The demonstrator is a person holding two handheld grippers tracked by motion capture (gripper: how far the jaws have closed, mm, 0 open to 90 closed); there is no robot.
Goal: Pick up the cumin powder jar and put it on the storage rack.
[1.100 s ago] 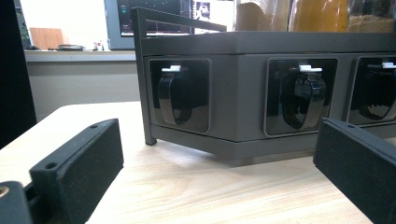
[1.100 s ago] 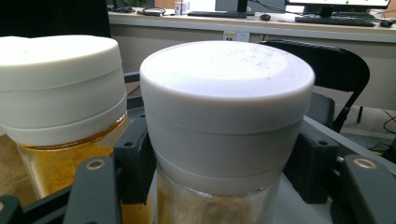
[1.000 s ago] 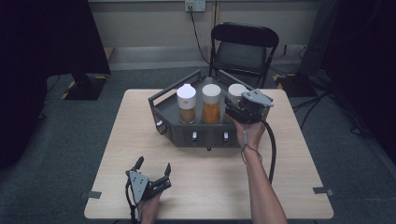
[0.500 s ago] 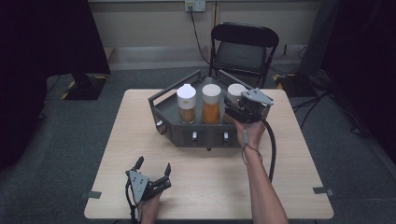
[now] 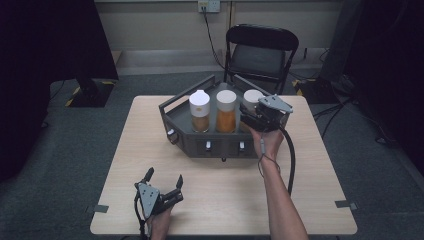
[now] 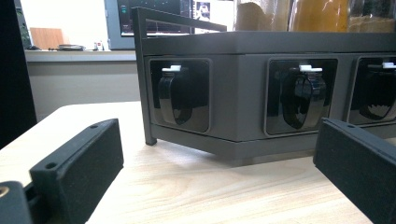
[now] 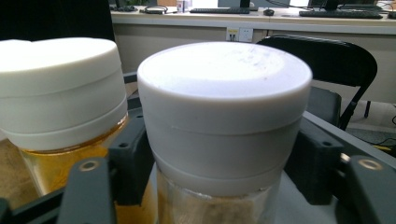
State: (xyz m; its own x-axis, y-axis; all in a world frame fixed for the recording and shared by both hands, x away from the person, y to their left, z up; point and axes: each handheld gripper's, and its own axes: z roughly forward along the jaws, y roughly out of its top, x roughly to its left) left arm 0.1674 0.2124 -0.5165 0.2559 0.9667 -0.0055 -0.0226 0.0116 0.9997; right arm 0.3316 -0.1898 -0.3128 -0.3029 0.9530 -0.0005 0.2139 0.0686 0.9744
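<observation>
A dark grey tray (image 5: 215,142) at the back middle of the table holds three white-lidded jars. My right gripper (image 5: 248,112) reaches over the tray's right end, astride the right jar (image 5: 251,97). In the right gripper view that jar (image 7: 224,88) stands between the jaws just under its lid. The jaws have just been opening, and the pads (image 7: 133,154) sit close to the jar without pressing. The amber middle jar (image 7: 56,88) is beside it. My left gripper (image 5: 164,181) rests near the table's front edge, open, and faces the tray's front wall (image 6: 238,121) with nothing between its fingers (image 6: 79,163).
The tray's front wall carries black clips (image 6: 182,95) in recesses. The left jar (image 5: 199,110) and middle jar (image 5: 226,110) stand close together. A black folding chair (image 5: 260,50) stands behind the light wooden table (image 5: 225,200). Cables lie on the floor to the right.
</observation>
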